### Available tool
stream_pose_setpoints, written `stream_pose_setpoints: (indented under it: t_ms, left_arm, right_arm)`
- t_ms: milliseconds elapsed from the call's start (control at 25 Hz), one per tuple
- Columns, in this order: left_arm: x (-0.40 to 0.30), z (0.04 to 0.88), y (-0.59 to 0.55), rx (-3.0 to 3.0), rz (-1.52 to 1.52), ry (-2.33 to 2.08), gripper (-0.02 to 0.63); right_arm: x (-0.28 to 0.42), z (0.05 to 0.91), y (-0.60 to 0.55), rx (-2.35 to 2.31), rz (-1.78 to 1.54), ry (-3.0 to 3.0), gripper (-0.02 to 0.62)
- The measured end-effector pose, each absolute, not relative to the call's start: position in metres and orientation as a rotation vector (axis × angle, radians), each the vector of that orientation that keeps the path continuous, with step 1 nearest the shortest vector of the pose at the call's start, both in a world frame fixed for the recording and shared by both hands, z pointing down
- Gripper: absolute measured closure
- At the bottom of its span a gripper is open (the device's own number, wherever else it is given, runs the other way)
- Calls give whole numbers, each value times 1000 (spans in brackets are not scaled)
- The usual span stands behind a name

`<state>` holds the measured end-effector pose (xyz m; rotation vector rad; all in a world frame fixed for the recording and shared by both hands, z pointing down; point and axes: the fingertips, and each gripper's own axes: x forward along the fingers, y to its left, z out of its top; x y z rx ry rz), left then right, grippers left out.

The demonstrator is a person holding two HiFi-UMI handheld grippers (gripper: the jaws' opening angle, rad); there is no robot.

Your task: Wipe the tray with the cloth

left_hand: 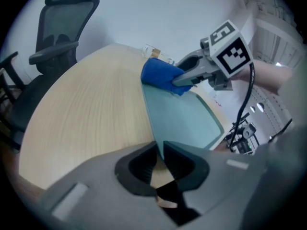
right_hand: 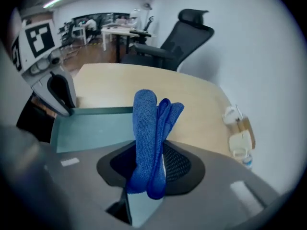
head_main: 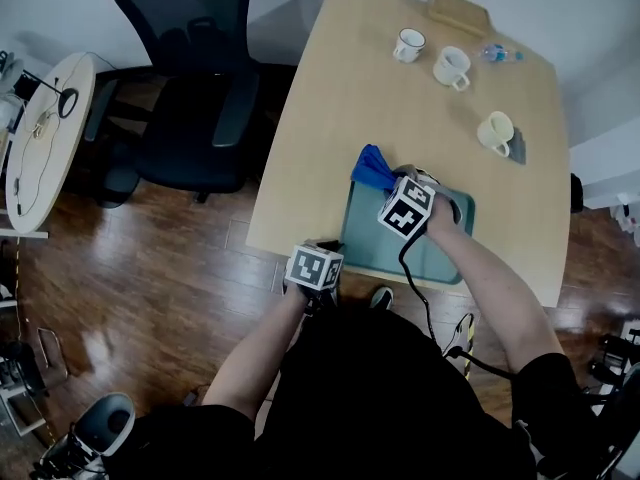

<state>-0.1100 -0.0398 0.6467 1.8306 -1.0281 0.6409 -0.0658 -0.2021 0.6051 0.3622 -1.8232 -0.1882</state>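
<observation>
A teal tray [head_main: 440, 253] lies at the near edge of the wooden table [head_main: 330, 108]. My left gripper [head_main: 325, 258] is shut on the tray's near left edge; in the left gripper view that thin edge [left_hand: 156, 128] runs between the closed jaws of my left gripper [left_hand: 159, 150]. My right gripper [head_main: 388, 180] is shut on a folded blue cloth [head_main: 372, 167] over the tray's far left corner. In the right gripper view the cloth [right_hand: 148, 123] sticks out of the jaws above the tray [right_hand: 91, 128]. From the left gripper view the cloth [left_hand: 159, 75] hangs at the tray's far end.
Three pale mugs [head_main: 409, 44] [head_main: 451, 66] [head_main: 495, 132], a small bottle [head_main: 500, 55] and a wooden board [head_main: 459, 10] stand on the table's far side. A black office chair [head_main: 190, 78] is left of the table, with a round white table [head_main: 45, 128] beyond it.
</observation>
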Motion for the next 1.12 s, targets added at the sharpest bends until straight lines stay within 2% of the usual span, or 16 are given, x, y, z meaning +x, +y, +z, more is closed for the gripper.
stream_pose_setpoints:
  t_ms: [160,400,800,1120]
  left_arm:
    - [-112,646,-40,1827,632,-1043,558]
    - [-119,645,-38,1800,575,-1037,563]
    - [-119,647,-37,1798,579,-1069,565]
    - [-116,648,-39,1793,616,-1097,565]
  right_arm:
    - [-80,619,-190,225,-330,-1773,449]
    - [-82,619,-115,18,-212,-1803,449]
    - [-44,619,-2,-278,-129,-1794,451]
    - [-34,621,-61,-86,-137,-1800,451]
